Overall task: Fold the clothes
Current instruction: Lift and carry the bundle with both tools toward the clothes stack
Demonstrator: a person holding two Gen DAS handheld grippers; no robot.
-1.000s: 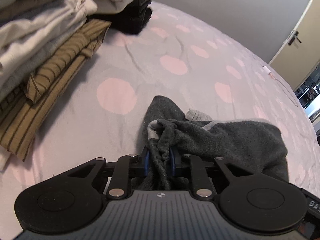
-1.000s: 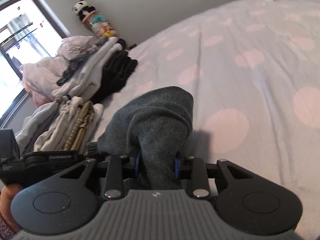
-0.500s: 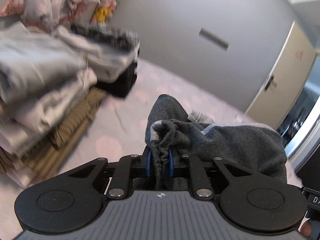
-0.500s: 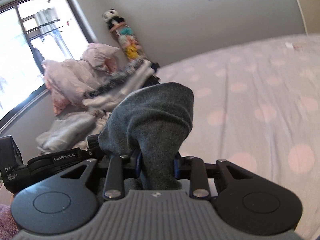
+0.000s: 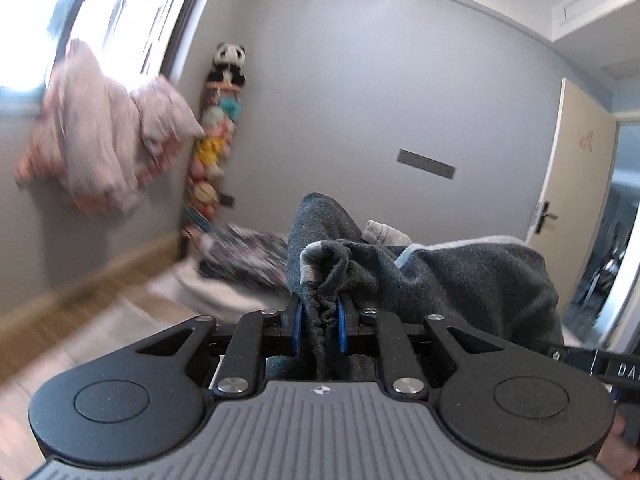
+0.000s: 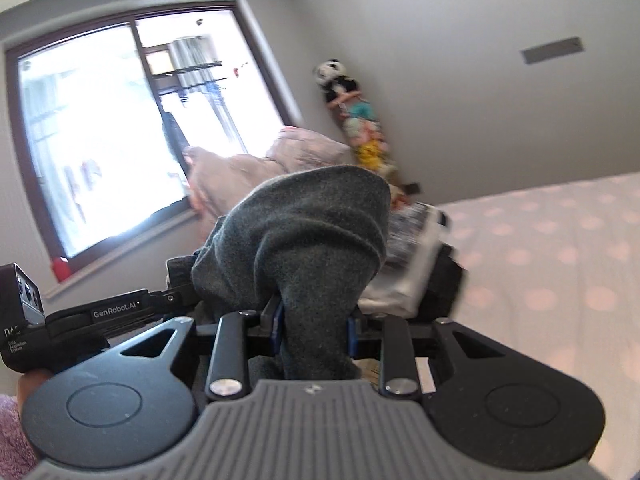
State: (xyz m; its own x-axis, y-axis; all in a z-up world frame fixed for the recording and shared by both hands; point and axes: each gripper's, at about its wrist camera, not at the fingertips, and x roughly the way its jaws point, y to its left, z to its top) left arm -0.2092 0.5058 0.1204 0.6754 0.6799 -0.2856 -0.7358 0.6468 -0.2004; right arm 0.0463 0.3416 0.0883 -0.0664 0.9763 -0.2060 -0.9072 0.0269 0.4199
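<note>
A dark grey garment (image 5: pixel 460 276) is held up in the air between the two grippers, clear of the bed. The left gripper (image 5: pixel 319 322) is clamped on a bunched, gathered edge with a pale grey hem; the blue pads (image 5: pixel 297 326) are pressed narrowly against the cloth. The right gripper (image 6: pixel 314 330) is closed on a thicker fold of the same garment (image 6: pixel 304 232), its jaws set somewhat wider, and the cloth bulges up in front of the lens.

Much of each view is blocked by that cloth. Behind it, in the left wrist view, a blurred stack of folded clothes (image 5: pixel 244 256) is seen at the bed's edge, a column of soft toys topped by a panda (image 5: pixel 228 62) stands in the corner, and a pink quilt (image 5: pixel 108 136) is heaped at the window sill. A door (image 5: pixel 568 184) is shown only here — the dotted bedspread (image 6: pixel 560 264) and the whole window (image 6: pixel 120 132) only in the right wrist view, where the left gripper's body (image 6: pixel 100 312) is also caught.
</note>
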